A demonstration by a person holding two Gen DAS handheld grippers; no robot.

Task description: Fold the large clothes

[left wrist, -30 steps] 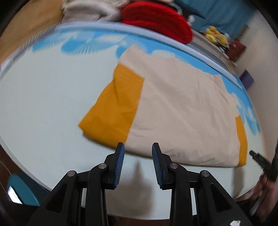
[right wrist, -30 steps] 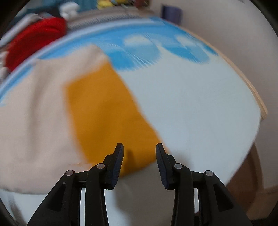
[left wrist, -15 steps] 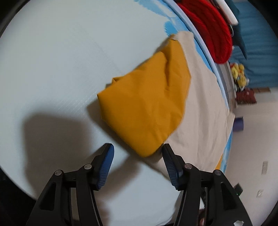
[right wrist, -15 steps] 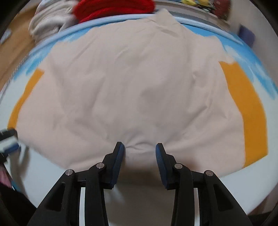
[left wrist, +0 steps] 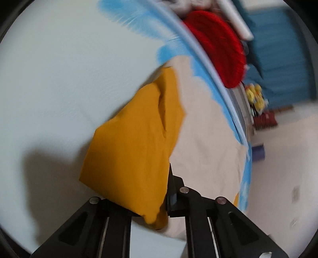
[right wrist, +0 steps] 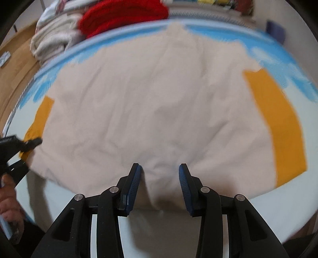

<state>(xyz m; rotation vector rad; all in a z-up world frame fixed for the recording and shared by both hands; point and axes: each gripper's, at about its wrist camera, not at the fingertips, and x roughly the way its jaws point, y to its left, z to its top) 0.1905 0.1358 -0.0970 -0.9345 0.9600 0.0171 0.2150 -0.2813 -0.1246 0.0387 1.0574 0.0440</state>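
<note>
A cream shirt [right wrist: 151, 111] w/ mustard-orange sleeves lies spread flat on a pale table [left wrist: 59, 79] that has blue cloud print along its far edge. Cloth looks thin, lightly creased. Left claw [left wrist: 165, 190] has just been closing & now pinches the left sleeve [left wrist: 135, 150], which drapes over its fingers near the table's left side. Right claw [right wrist: 160, 184] is part open at the near edge, the shirt's hem bunched btwn its blue ribbed pads [right wrist: 133, 184]; can't tell if they press it. Right sleeve [right wrist: 278, 123] lies flat. Beyond the far edge: red knit pile [right wrist: 123, 15], off-white folded cloth [right wrist: 53, 37].
</note>
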